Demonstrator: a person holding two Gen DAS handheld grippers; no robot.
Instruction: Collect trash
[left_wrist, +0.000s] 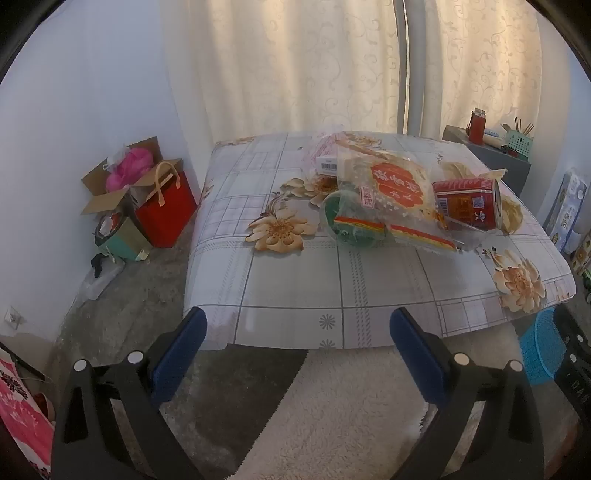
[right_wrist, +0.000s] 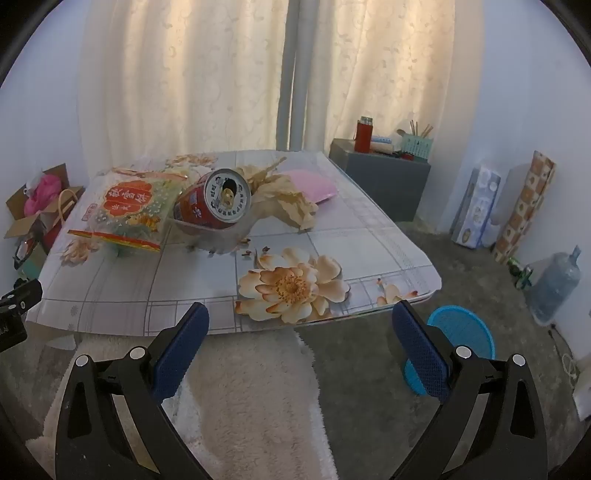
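Grippers in the foreground: left gripper (left_wrist: 297, 328) and right gripper (right_wrist: 301, 325) both stand fully spread and empty, held short of the table (right_wrist: 207, 291), touching nothing. Just beside the table's near right corner, on the floor, sits a blue basket (right_wrist: 463, 330), the likely bin for the trash. Mid-table lies the litter, heaped together. A snack bag (right_wrist: 125, 210), clear film with red print, lies flat on the left; it looks light, crinkly and slippery, so a pinch on its sealed near edge should hold better than one on the slack middle. Touching it, a red can (right_wrist: 212, 203) lies on its side, opened mouth toward the right camera; probably empty and light, thin-walled, prone to roll and dent, best taken across the body. Behind the can sits crumpled tan paper (right_wrist: 288, 199), soft and easily gripped anywhere. Farther back lies a pink packet (right_wrist: 314, 188), flat and likely limp.
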